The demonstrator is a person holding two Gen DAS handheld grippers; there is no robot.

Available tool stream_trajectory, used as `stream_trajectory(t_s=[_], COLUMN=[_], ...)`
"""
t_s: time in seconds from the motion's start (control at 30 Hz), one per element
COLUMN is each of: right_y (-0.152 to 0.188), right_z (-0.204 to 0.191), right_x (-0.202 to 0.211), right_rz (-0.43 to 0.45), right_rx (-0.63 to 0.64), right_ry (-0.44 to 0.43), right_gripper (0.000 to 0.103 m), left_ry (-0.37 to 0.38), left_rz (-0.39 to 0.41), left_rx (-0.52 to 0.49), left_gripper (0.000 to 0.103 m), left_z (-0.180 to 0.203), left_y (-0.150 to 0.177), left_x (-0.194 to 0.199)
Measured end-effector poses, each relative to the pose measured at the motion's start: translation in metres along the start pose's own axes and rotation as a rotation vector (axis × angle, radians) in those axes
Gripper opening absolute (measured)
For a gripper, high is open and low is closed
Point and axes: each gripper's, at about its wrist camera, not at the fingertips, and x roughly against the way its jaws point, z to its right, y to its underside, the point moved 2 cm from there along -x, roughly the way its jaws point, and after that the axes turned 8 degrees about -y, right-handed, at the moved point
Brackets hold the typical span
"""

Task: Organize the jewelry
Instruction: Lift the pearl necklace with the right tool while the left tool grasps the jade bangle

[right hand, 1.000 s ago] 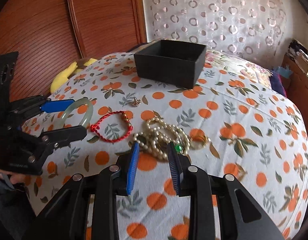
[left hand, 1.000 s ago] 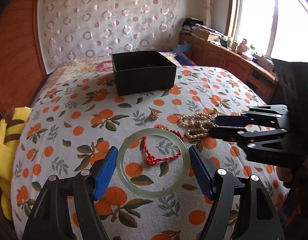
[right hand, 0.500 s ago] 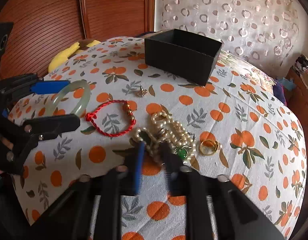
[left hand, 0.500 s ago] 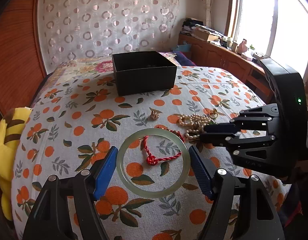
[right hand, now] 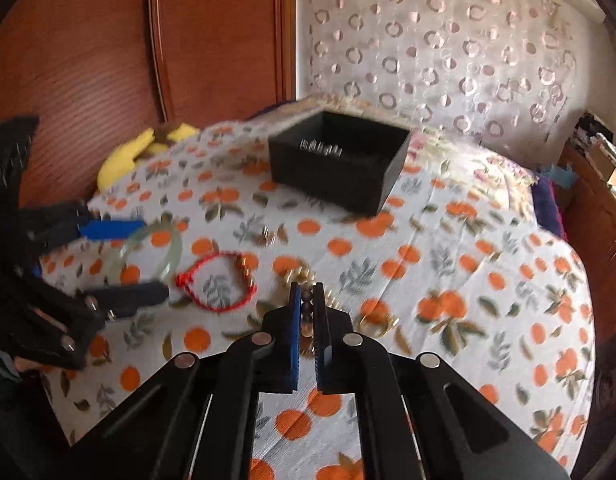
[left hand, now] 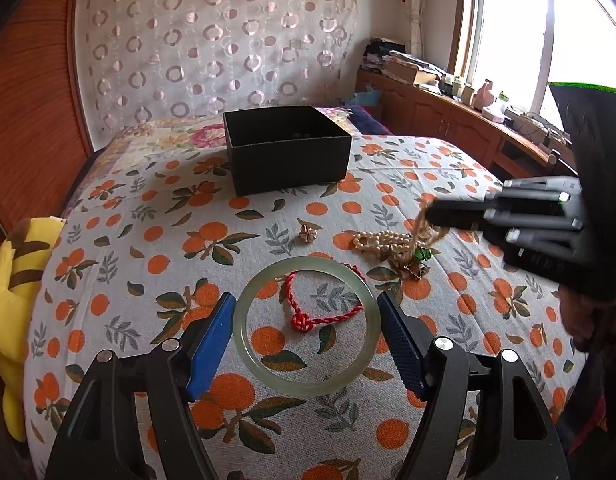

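behind jewelry: black box [left hand: 285, 148] | left hand-held gripper [left hand: 305, 340] grips bangle [left hand: 305, 326] | right [right hand: 306, 312] pinches pearls [left hand: 388, 240]

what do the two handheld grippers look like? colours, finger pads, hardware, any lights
Both are matte black, angular plastic frames with cut-out slots and silver pivot pins. The left gripper has one bright blue pad and one dark navy textured pad. The right gripper has a blue pad and a dark ridged one; from the left wrist view its tall black body carries a small green light. No cables or sleeves are clearly visible.
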Motion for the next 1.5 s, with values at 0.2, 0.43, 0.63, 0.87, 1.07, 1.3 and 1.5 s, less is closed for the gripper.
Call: stream_trajectory(t_s=[0.2, 0.43, 0.63, 0.87, 1.07, 1.3, 1.5], right_y=[-0.022, -0.043, -0.06, -0.082, -0.1, -0.13, -0.158], right_z=[0.004, 0.007, 0.008, 0.009, 0.011, 0.018, 0.029], right_x=[0.018, 0.035, 0.048, 0.064, 0.072, 0.075, 0.069], right_rz=[0.051, 0.092, 0.13, 0.174, 0.205, 0.238, 0.256], right_rx=[0.017, 0.026, 0.036, 0.052, 0.053, 0.079, 0.093], right_ry=[0.016, 0.031, 0.047, 0.062, 0.064, 0.067, 0.056], right_gripper=[0.006, 0.006, 0.006, 0.006, 0.006, 0.006, 0.006], left_ry=[0.0, -0.006, -0.012, -0.022, -0.022, -0.018, -0.021], left_rz=[0.01, 0.036, 0.068, 0.095, 0.109, 0.139, 0.147], left_rx=[0.003, 0.003, 0.0, 0.011, 0.018, 0.029, 0.035], left_gripper=[0.069, 0.069, 0.069, 0.069, 0.069, 0.069, 0.069], left_z=[-0.002, -0.006, -0.009, -0.015, -0.02, -0.027, -0.036], left_y=[-0.002, -0.011, -0.025, -0.038, -0.049, -0.074, -0.098], left_x=[0.003, 0.01, 0.017, 0.02, 0.021, 0.018, 0.007])
